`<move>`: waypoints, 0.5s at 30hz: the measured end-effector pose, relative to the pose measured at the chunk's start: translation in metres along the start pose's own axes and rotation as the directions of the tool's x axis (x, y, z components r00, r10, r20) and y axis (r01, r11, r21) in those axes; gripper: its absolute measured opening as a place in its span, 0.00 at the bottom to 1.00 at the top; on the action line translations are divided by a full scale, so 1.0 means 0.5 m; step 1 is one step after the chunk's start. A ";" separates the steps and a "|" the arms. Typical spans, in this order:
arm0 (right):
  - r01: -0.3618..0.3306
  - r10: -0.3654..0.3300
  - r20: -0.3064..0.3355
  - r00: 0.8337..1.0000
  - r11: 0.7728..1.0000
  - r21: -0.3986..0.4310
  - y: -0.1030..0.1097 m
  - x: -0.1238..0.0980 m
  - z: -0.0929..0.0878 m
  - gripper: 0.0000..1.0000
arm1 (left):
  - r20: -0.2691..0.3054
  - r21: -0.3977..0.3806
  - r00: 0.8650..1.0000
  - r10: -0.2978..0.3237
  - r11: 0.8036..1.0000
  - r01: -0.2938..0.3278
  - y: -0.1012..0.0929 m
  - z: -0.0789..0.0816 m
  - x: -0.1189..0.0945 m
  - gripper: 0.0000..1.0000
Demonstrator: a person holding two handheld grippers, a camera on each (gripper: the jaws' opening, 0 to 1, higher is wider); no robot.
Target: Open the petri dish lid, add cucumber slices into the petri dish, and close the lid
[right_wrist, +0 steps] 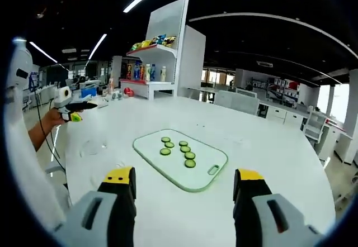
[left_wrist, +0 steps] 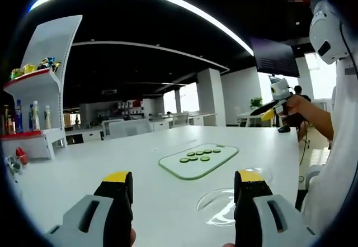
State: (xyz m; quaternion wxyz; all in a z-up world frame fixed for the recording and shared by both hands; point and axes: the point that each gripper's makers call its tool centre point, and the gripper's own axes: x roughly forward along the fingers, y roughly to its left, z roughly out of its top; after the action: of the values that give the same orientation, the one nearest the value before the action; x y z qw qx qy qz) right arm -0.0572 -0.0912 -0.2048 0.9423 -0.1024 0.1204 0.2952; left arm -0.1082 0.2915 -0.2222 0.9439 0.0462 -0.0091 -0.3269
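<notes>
on the big white table (right_wrist: 268,146) sat a glass cutting board (right_wrist: 182,160) with cucumber slices (right_wrist: 178,149) dead centre, clear petri dish (left_wrist: 221,207) at 5 o'clock. both left gripper (left_wrist: 183,183) and right gripper (right_wrist: 183,183) gaped wide, empty. snack shelf (right_wrist: 154,51) stood at 11 o'clock.

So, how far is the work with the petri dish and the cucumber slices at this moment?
Nothing looks done yet. The petri dish lies on the white table, apparently still covered, though the clear glass makes that hard to judge. All the cucumber slices rest on the cutting board. Both the left tool and the right tool are open and hold nothing. Opening, filling and closing all remain.
</notes>
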 end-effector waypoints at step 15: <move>-0.073 0.073 -0.073 0.995 0.997 -0.002 0.013 0.082 0.018 0.65 | -0.007 0.002 1.000 -0.003 1.000 0.003 -0.010 0.000 -0.006 0.74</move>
State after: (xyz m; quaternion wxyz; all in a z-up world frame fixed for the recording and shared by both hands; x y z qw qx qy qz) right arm -0.0269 -0.0618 -0.2089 0.9256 -0.1108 0.1576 0.3258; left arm -0.1136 0.2892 -0.2225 0.9433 0.0481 -0.0060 -0.3282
